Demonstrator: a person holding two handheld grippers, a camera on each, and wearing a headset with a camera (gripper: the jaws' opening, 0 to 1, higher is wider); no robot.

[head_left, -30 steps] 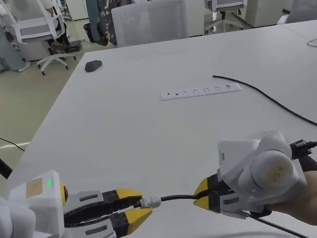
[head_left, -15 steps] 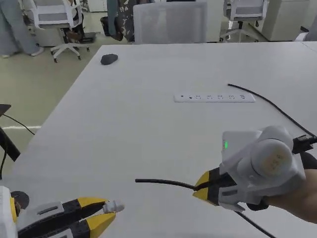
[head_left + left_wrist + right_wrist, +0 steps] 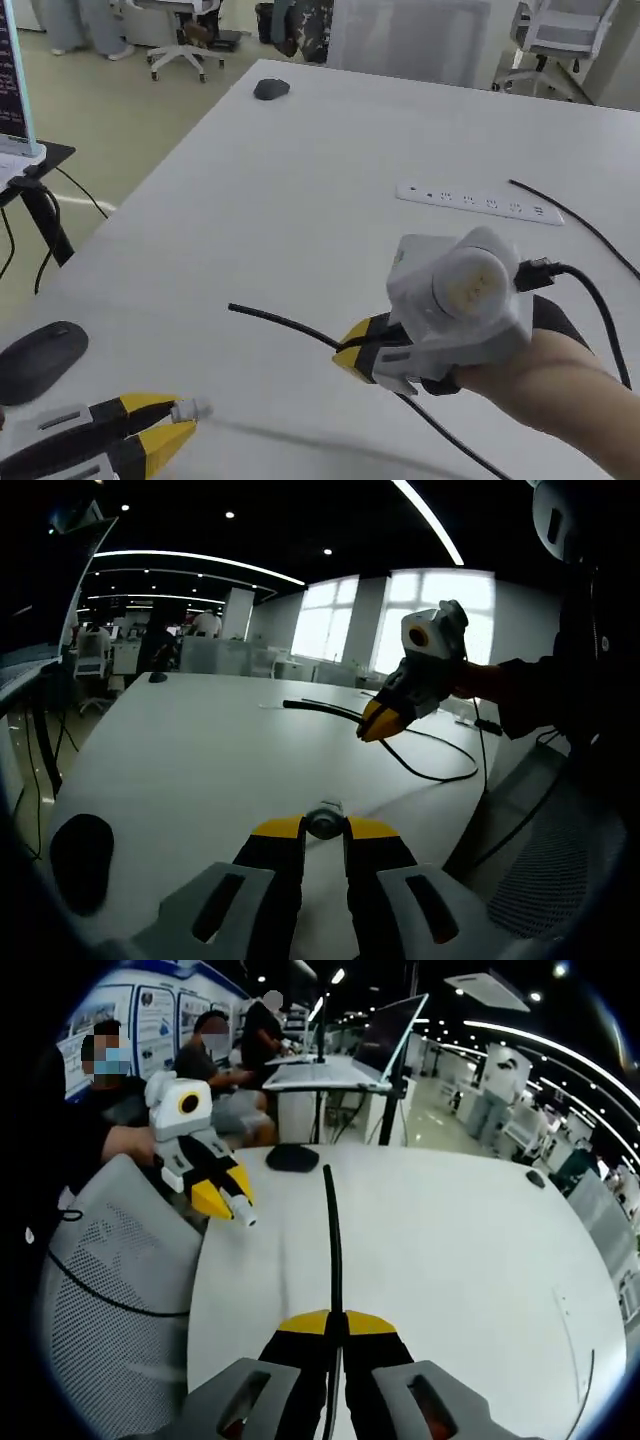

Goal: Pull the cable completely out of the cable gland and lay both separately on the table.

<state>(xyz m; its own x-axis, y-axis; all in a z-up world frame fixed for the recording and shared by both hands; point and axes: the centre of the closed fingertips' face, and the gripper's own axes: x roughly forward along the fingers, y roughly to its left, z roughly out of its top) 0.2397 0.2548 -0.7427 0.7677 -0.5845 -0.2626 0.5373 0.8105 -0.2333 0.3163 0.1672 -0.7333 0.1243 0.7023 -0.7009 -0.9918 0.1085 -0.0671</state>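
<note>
The left gripper (image 3: pixel 176 417) is cut off by the lower left corner of the head view, so little more than its yellow jaw ends shows there. They are clenched on the cable gland (image 3: pixel 191 408), a small pale piece that is blurred, with one end poking out past the tips. In the left gripper view the gland (image 3: pixel 323 820) sits pinched between the two tips. A dark oval object (image 3: pixel 40 358) lies on the table (image 3: pixel 250 200), just left of this gripper. The black cable (image 3: pixel 285 322) is free of the gland, its loose end pointing toward the left gripper and well apart from it. The right gripper (image 3: pixel 346 352) grasps the cable; its body hides the grip in the head view, and the cable leaves the picture at the bottom edge. Beyond the right gripper lie a power strip (image 3: pixel 470 200) and a second black cable (image 3: pixel 585 228).

Count: two grippers, one gland, two cables, one power strip.
</note>
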